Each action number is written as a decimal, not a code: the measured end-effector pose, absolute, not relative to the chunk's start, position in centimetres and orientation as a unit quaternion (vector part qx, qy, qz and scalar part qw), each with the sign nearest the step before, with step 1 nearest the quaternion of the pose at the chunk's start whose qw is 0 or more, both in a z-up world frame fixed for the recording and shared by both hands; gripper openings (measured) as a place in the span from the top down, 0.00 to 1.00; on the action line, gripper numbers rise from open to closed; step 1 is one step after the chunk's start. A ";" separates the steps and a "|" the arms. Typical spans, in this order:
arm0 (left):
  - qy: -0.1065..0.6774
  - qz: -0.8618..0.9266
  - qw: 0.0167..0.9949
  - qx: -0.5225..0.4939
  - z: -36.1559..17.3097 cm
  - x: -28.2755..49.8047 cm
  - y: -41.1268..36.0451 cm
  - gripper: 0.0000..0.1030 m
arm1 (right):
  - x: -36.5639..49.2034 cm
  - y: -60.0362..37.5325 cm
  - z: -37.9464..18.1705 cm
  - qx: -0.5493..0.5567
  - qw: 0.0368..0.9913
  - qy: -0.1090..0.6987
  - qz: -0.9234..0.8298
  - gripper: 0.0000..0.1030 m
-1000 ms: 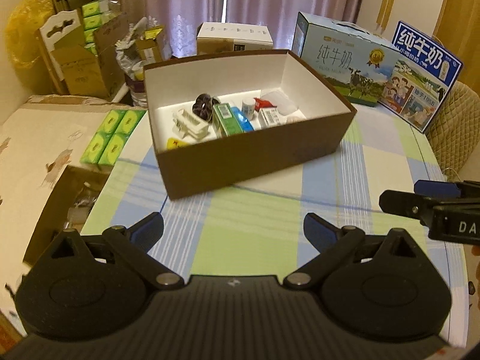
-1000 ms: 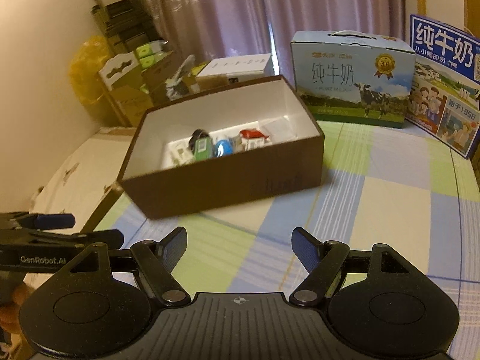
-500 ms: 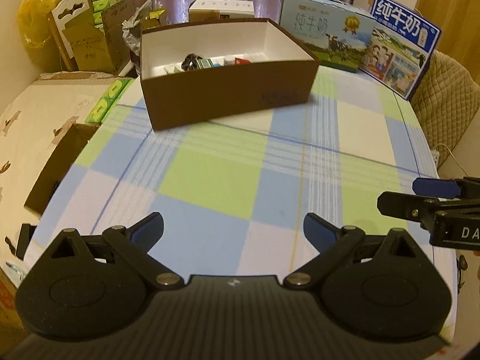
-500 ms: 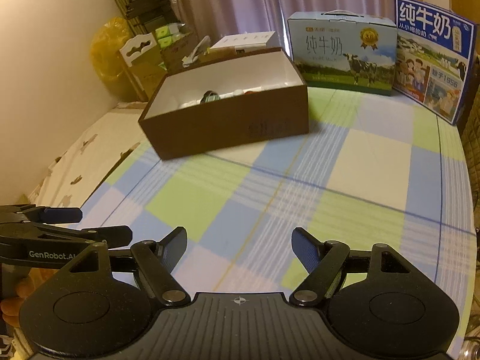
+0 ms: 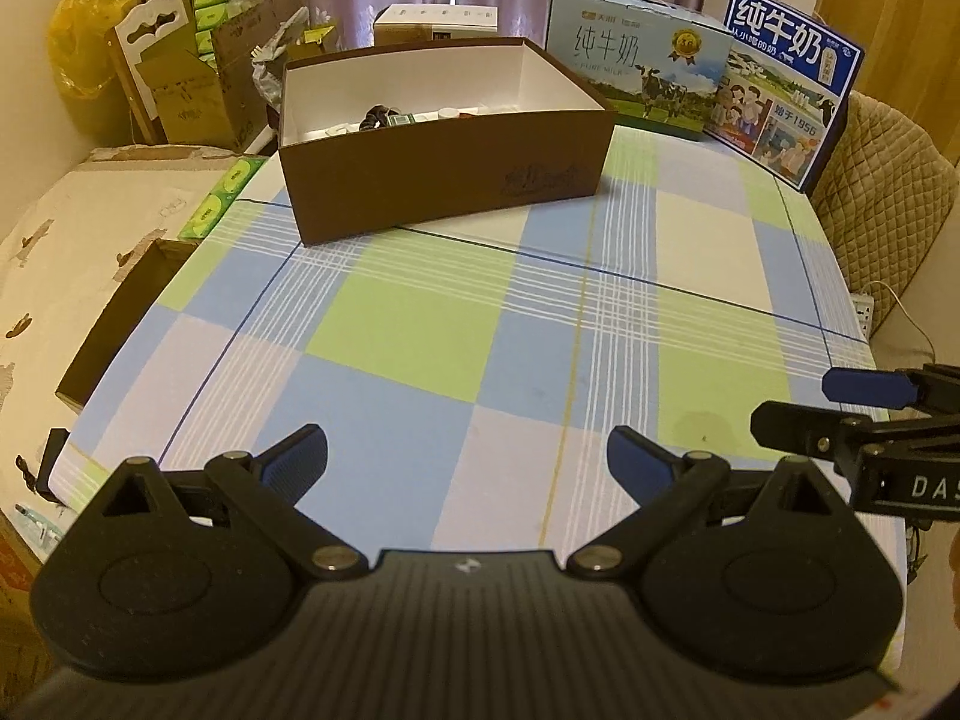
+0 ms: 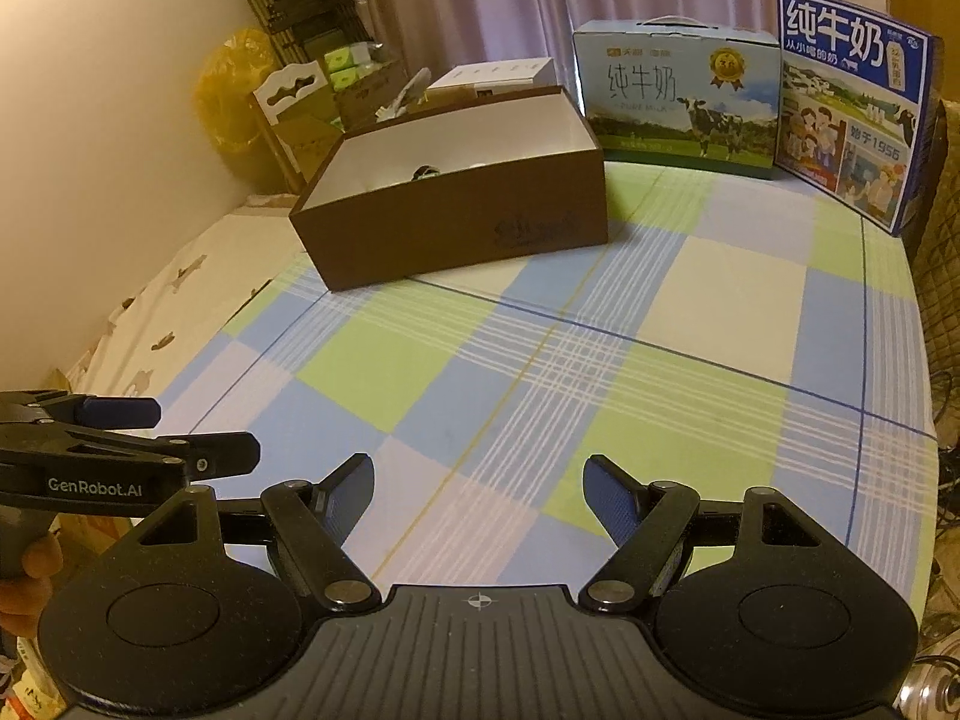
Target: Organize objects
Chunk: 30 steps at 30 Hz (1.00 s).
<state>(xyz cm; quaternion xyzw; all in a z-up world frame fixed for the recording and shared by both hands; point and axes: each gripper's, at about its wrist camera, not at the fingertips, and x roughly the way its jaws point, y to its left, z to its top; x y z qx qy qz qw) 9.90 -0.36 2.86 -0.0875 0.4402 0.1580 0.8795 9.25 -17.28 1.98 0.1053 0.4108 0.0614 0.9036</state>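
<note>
A brown cardboard box [image 5: 444, 180] with a white inside stands at the far side of the checked tablecloth; it also shows in the right wrist view [image 6: 462, 222]. Several small items [image 5: 390, 119] lie in it, mostly hidden by its front wall. My left gripper [image 5: 468, 456] is open and empty, low over the table's near edge. My right gripper [image 6: 480, 480] is open and empty, beside it on the right. Each gripper shows in the other's view, the right gripper [image 5: 840, 414] at the right edge and the left gripper [image 6: 174, 438] at the left edge.
Two milk cartons stand at the back right: a light blue one [image 5: 636, 54] and a dark blue one [image 5: 786, 84]. A padded chair back [image 5: 888, 180] is at the right. Cardboard boxes [image 5: 192, 84] and green tissue packs [image 5: 222, 198] crowd the left side.
Both grippers have pulled back from the brown box toward the table's near edge. The box now looks farther off and its contents are mostly hidden. Both jaws stayed open.
</note>
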 end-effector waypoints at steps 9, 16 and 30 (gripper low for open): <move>0.433 0.159 0.883 -0.087 3.3 9.4 -0.9 0.05 | 9.1 -17.5 2.2 0.101 0.905 0.407 0.066 0.28; 0.432 0.163 0.882 -0.091 3.3 9.2 -0.9 0.05 | 9.3 -17.5 2.0 0.100 0.904 0.409 0.069 0.28; 0.435 0.165 0.880 -0.092 3.0 9.5 -0.7 0.05 | 9.9 -17.7 1.5 0.101 0.902 0.415 0.072 0.28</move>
